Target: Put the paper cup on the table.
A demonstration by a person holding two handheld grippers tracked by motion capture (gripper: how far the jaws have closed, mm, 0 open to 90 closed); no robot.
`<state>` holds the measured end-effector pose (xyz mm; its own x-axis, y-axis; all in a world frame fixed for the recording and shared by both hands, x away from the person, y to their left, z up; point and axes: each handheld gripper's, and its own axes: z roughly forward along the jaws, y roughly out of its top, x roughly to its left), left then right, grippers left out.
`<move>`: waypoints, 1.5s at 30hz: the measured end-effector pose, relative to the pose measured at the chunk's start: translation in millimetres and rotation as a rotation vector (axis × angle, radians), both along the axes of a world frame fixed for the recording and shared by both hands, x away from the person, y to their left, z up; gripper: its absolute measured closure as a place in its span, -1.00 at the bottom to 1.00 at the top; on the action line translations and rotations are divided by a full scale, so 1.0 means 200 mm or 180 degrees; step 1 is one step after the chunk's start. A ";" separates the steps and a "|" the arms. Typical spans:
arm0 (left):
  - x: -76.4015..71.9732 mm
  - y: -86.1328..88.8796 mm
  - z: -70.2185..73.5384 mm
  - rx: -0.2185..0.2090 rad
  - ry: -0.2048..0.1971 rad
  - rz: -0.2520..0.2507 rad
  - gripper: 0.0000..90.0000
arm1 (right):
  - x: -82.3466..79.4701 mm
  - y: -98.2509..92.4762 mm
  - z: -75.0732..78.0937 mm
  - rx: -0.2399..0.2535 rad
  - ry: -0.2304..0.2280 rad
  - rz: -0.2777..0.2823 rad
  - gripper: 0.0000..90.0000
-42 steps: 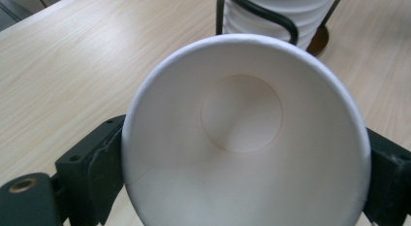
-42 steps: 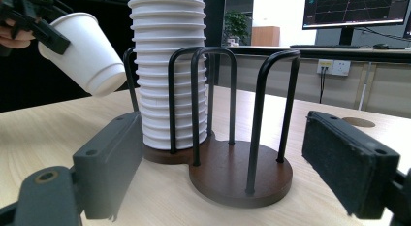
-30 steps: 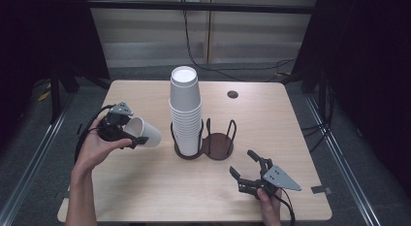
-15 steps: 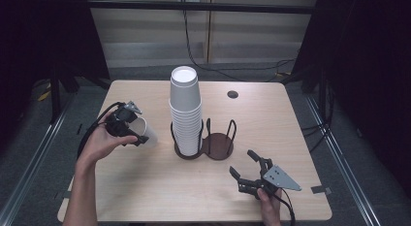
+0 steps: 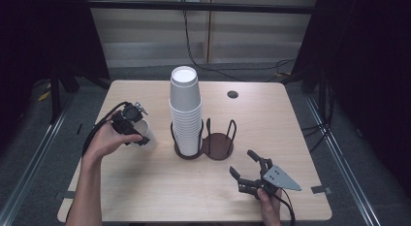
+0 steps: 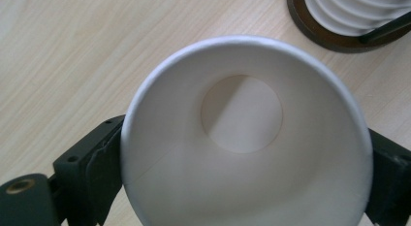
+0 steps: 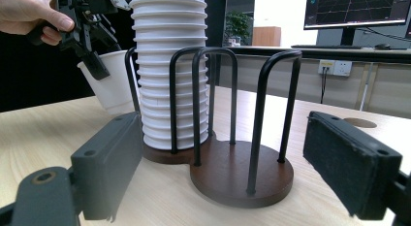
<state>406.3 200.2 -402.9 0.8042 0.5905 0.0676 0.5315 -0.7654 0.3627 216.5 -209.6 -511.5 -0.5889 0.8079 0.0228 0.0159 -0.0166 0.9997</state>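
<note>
A white paper cup (image 5: 147, 135) stands upright left of the holder, its base at or just above the tabletop. My left gripper (image 5: 137, 135) reaches down over it with a jaw on each side of the rim. From the left gripper view I look into the cup (image 6: 242, 138), and the left gripper (image 6: 242, 163) stays shut on it, though its jaws have just been opening slightly. A tall stack of cups (image 5: 185, 109) fills one ring of the dark wire holder (image 5: 219, 147). The right gripper (image 5: 242, 163) rests open near the front edge, facing the holder (image 7: 242, 175) and stack (image 7: 169, 66).
The holder's right ring has nothing in it. A small dark round hole (image 5: 232, 94) sits at the table's far right. Cables trail from both grippers. The wooden table (image 5: 145, 187) has bare room at the front left and along the back.
The left gripper has carried the cup a little to the right, toward the stack, and slightly lower. The cup has turned from tilted to upright. The right gripper has not moved.
</note>
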 end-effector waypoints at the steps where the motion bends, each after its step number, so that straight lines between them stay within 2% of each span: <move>1: 0.01 0.00 0.00 0.0051 0.0023 -0.0003 -0.83 | 0.00 0.00 0.00 0.0001 0.0000 0.0000 -0.70; 2: 0.01 0.00 0.00 0.0092 -0.0010 0.0008 -0.83 | 0.00 0.00 0.00 0.0000 0.0000 -0.0002 -0.70; 4: 0.01 -0.01 -0.01 0.0149 0.0034 0.0021 -0.84 | 0.00 0.00 0.00 0.0001 0.0001 -0.0001 -0.70; 8: 0.03 -0.01 -0.03 0.0158 0.0082 0.0041 -0.84 | 0.00 0.00 0.00 0.0000 -0.0001 -0.0001 -0.70; 11: 0.03 -0.02 -0.05 0.0126 0.0035 0.0015 -0.86 | 0.00 0.00 0.00 0.0000 0.0000 -0.0001 -0.70; 16: 0.04 -0.03 -0.06 0.0127 0.0033 0.0050 -0.89 | 0.00 0.00 0.00 0.0000 0.0000 0.0000 -0.70; 28: 0.06 -0.05 -0.11 0.0219 0.0071 0.0026 -0.93 | 0.00 0.00 0.00 0.0000 0.0001 -0.0001 -0.69; 33: 0.07 -0.06 -0.13 0.0171 0.0096 -0.0008 -0.93 | 0.00 0.00 0.00 0.0000 0.0001 0.0000 -0.69; 37: 0.06 -0.05 -0.16 0.0156 0.0113 0.0053 -0.89 | 0.00 0.00 0.00 0.0000 0.0000 0.0000 -0.69; 39: 0.06 -0.05 -0.17 0.0128 0.0078 0.0068 -0.89 | 0.00 0.00 0.00 0.0000 -0.0001 0.0000 -0.69; 40: 0.06 -0.04 -0.17 0.0072 0.0072 0.0107 -0.89 | 0.00 0.00 0.00 0.0000 0.0000 0.0000 -0.69; 41: 0.06 -0.04 -0.17 0.0072 0.0072 0.0107 -0.89 | 0.00 0.00 0.00 0.0000 0.0000 0.0000 -0.69; 43: 0.05 -0.03 -0.19 -0.0056 0.0068 0.0145 -0.89 | 0.00 0.00 0.00 0.0000 0.0001 -0.0002 -0.69; 45: 0.05 -0.02 -0.19 -0.0045 0.0066 0.0125 -0.85 | 0.00 0.00 0.00 0.0000 -0.0001 0.0000 -0.69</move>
